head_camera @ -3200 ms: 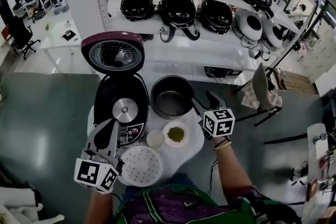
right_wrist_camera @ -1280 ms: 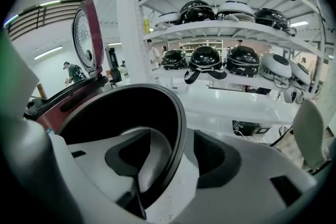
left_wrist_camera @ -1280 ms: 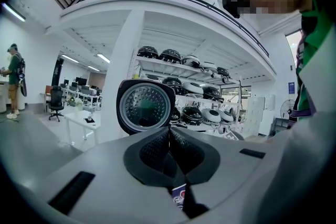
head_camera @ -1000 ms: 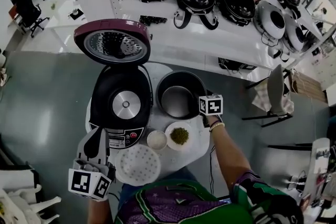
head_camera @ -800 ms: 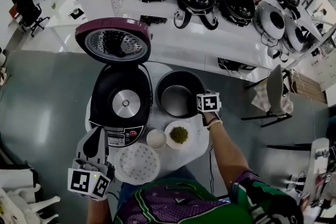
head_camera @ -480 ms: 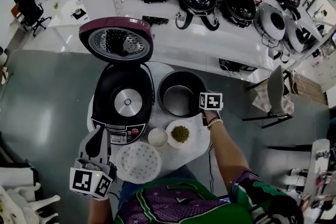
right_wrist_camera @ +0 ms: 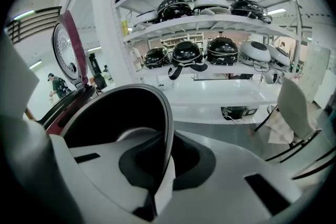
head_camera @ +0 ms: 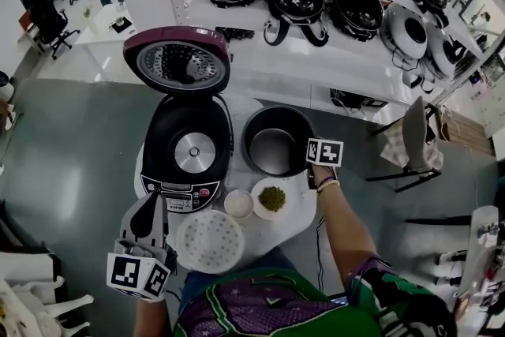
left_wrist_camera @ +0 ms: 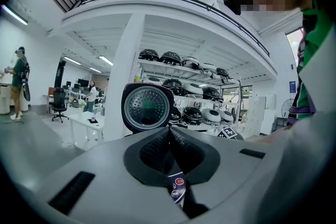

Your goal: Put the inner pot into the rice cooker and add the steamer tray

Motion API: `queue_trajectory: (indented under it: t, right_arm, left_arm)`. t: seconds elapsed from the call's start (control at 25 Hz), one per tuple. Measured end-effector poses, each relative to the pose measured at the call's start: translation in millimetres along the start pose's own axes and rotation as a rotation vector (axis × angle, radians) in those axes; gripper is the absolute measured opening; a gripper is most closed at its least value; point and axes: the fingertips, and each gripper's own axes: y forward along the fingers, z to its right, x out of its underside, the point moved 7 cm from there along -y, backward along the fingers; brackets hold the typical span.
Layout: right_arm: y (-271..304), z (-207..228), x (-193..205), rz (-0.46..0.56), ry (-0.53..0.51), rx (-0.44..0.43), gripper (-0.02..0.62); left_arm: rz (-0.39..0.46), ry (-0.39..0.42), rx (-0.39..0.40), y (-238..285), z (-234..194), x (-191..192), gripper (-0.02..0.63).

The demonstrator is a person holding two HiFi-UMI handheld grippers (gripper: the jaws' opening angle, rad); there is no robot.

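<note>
right gripper [right_wrist_camera: 159, 168] pinches the right rim of the inner pot [head_camera: 274, 151], mid-frame on the bench [head_camera: 303, 211]. the open rice cooker [head_camera: 188, 151] sits just left of it. left gripper [head_camera: 150, 205], closed and empty, hovers lower left beside the steamer tray [head_camera: 210, 241]. only the right gripper view shows the rim between the jaws.

Bright, even overhead illumination, ceiling strip light [left_wrist_camera: 13, 14] at upper left of the left gripper view, white shelves [head_camera: 268, 63] close to overexposure, shadows soft and short, strong fisheye curvature, black vignette at the gripper-view corners, nearest foreground surfaces defocused, background sharp.
</note>
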Motion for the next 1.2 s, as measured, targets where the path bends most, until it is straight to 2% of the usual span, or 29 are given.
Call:
queue_trajectory:
  t: [0.52, 0.88, 1.2]
  right_arm:
    - [-49.9, 4.9, -13.9, 0.089, 0.075, -0.008, 0.013]
    - [-117.6, -16.4, -15.0, 0.162, 0.115, 0.037, 0.014]
    - [-176.3, -57.4, -18.1, 0.232, 0.158, 0.048, 0.014]
  left_arm:
    - [0.026, 0.019, 0.019, -21.3, -0.5, -10.6, 0.021]
    - [0.069, 0.000, 0.078, -48.7, -33.0, -21.9, 0.021]
    - [0.092, -0.004, 0.110, -79.5, -76.6, -29.1, 0.021]
